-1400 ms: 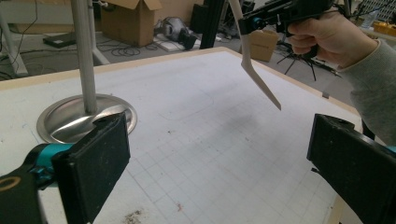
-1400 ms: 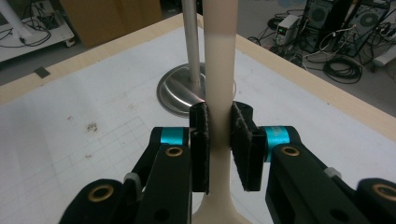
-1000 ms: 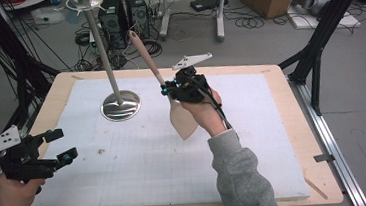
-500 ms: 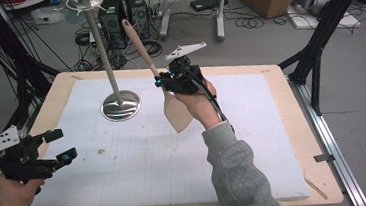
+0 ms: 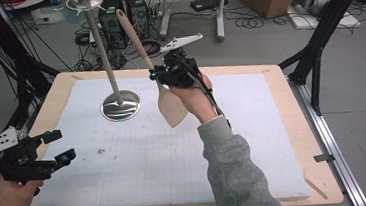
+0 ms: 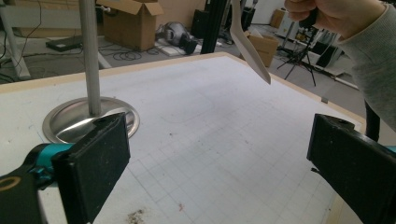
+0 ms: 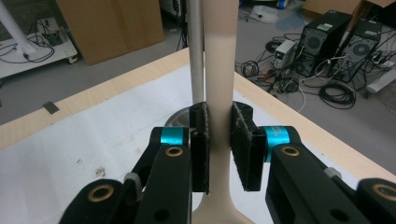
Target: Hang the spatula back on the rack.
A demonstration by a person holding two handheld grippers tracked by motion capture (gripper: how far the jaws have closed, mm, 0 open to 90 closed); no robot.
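In the high view, the right gripper [image 5: 161, 76] is pinching one beige spatula [image 5: 159, 80] above the white mat [image 5: 175, 154], blade hanging down, beside one metal stand [image 5: 114, 84]. The left gripper [image 5: 57, 146] is resting spread at the near left edge.

In the left gripper view, its jaws are gaping wide; no writing is readable.

In the right gripper view, both pads [image 7: 245, 144] are clamping the handle.

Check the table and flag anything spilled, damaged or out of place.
Only small things stand out. A few dark crumbs or stains mark the white mat near its left front. The spatula is off the table, clamped by its handle in the right gripper. The metal stand is upright.
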